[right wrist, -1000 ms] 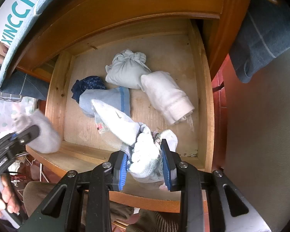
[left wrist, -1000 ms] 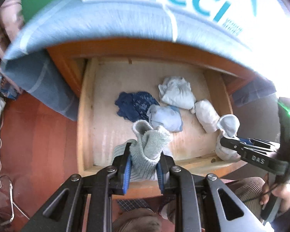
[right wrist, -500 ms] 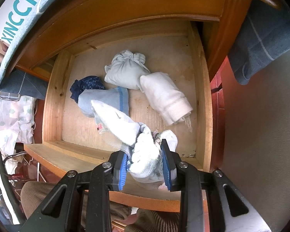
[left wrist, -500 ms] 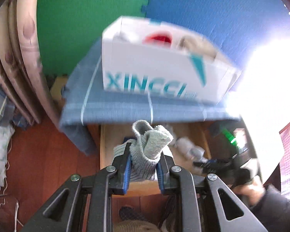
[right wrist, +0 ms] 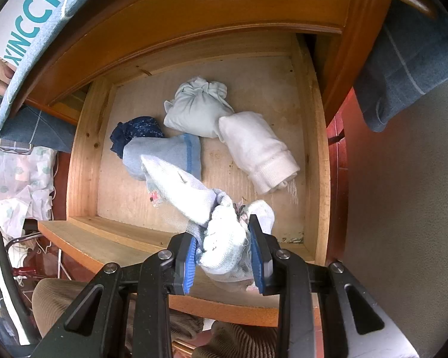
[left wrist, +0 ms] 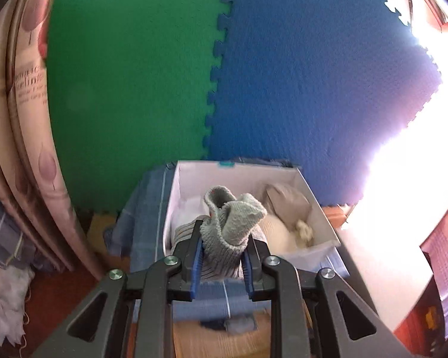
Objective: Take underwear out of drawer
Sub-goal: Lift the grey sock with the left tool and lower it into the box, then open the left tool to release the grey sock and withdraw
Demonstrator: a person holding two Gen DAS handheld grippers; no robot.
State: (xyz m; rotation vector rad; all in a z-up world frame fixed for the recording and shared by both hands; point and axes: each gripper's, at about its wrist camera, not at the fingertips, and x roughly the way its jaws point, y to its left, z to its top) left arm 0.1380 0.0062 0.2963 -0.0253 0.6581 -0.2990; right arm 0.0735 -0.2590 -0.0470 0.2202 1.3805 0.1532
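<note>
Two claws, each clenched on one piece. Left claw [left wrist: 222, 264] grips a grey ribbed knit bundle [left wrist: 234, 232], held above the open white box [left wrist: 319, 208] that sits on a blue checked cloth [left wrist: 146, 226]. Inside that box: a beige bundle [left wrist: 286, 200], a cream one [left wrist: 279, 235], something white at the left; exact count unclear. Right claw [right wrist: 222, 259] grips a pale white-blue bundle [right wrist: 224, 238], one white end trailing over the wooden drawer [right wrist: 83, 149]. Four bundles lie loose on the drawer floor: navy patterned [right wrist: 136, 132], light blue with a blue band [right wrist: 164, 155], pale grey-green [right wrist: 198, 109], white with ribbed cuff [right wrist: 255, 150]. Only the left wrist view shows the box's inside and the green [left wrist: 128, 71] and blue foam mats [left wrist: 307, 71]; only the right wrist view shows the drawer.
</note>
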